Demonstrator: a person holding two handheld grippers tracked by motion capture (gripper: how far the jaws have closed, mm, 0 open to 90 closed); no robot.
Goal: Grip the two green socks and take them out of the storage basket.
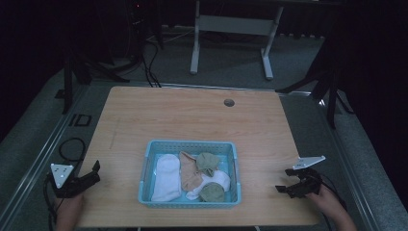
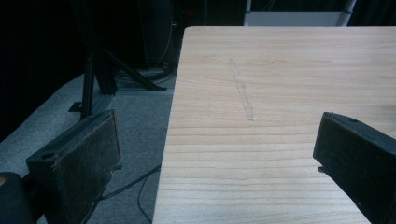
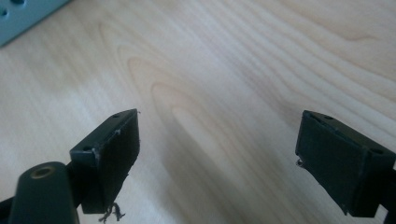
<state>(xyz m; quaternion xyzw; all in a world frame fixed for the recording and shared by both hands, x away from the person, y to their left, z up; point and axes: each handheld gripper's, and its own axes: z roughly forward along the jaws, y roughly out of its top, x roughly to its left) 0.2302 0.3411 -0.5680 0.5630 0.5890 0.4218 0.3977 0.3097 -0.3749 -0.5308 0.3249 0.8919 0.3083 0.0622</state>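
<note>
A light blue plastic basket [image 1: 188, 145] sits at the front middle of the wooden table [image 1: 192, 115]. Inside lie a white sock [image 1: 166, 178], a tan sock [image 1: 188, 171], a second white sock [image 1: 219, 179] and two rolled olive-green socks [image 1: 208, 162] [image 1: 212, 192]. My left gripper [image 1: 94, 171] hovers at the table's front left edge, open and holding nothing; its own view shows the left gripper [image 2: 219, 140] straddling the table edge. To the right of the basket, the right gripper [image 1: 284, 185] is open and low over bare wood, as the right gripper [image 3: 217, 144] view confirms.
A round cable hole [image 1: 229, 102] is at the table's far side. Beyond stands a white desk frame [image 1: 231, 29]. Black stand legs [image 1: 332, 91] and cables [image 1: 149, 67] lie on the grey floor around the table. A basket corner [image 3: 23, 14] appears in the right gripper view.
</note>
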